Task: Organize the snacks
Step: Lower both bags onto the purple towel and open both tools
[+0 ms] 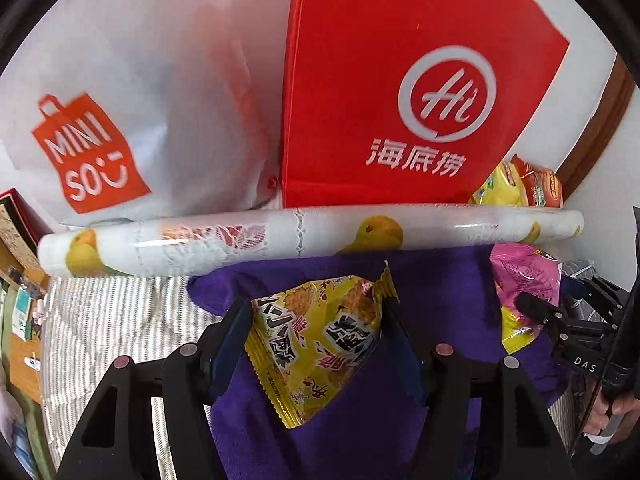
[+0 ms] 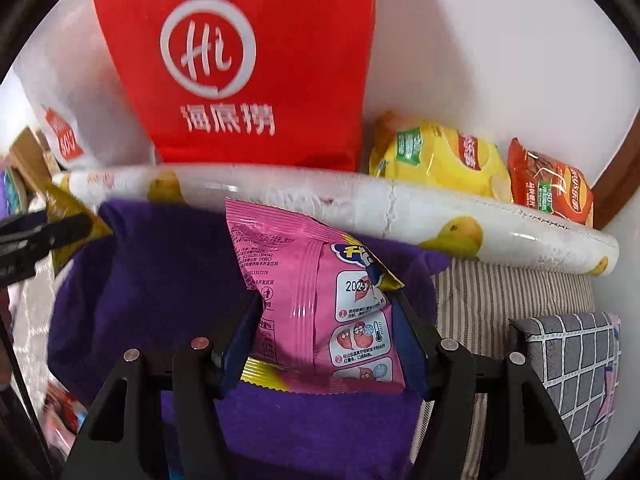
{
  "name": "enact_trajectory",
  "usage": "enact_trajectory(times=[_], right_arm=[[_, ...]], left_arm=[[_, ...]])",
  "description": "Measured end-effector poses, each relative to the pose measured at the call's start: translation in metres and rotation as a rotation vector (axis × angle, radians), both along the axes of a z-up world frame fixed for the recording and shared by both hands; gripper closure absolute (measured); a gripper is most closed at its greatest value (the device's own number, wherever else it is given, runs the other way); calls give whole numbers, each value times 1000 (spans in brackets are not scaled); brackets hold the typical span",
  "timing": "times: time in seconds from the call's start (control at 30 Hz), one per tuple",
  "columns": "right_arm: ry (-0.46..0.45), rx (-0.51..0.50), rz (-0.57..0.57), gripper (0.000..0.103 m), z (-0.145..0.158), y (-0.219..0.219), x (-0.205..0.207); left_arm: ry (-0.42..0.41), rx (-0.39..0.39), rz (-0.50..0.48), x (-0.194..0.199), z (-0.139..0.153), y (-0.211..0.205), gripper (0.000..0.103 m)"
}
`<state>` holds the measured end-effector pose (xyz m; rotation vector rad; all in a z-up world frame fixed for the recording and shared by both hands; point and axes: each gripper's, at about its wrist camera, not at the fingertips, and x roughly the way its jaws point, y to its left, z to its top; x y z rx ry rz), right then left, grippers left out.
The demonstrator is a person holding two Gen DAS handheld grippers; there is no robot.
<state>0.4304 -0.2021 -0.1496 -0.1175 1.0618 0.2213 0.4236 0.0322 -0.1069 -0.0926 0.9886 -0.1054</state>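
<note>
Striped bed sheet (image 1: 100,320) underneath everything. On it a purple cloth (image 1: 360,420), spread below both grippers. Against the white wall, a red bag (image 1: 380,40) standing upright, with a white bag (image 1: 140,80) just beside it on its left. In front of both bags, lying crosswise along the cloth's far edge, a long white roll (image 1: 304,236) printed with yellow fruit. Behind the roll's right end, a yellow chip bag (image 2: 440,156) and a red chip bag (image 2: 548,184), side by side. Nearer on the right, a grey checked pillow (image 2: 580,360). Left gripper (image 1: 316,332): fingers clamped on a yellow snack pack (image 1: 320,340), above the cloth. Right gripper (image 2: 328,328): fingers pressed on a pink snack pack (image 2: 320,300), likewise over the cloth.
</note>
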Motion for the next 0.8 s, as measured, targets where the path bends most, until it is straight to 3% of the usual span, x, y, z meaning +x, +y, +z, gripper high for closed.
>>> enact_trajectory(times=[0.37, 0.8], right_arm=[[69, -24, 7, 40, -27, -1, 9], [71, -16, 2, 38, -35, -5, 13]], left_arm=[[77, -23, -14, 15, -30, -1, 39], [86, -25, -15, 23, -43, -3, 39]])
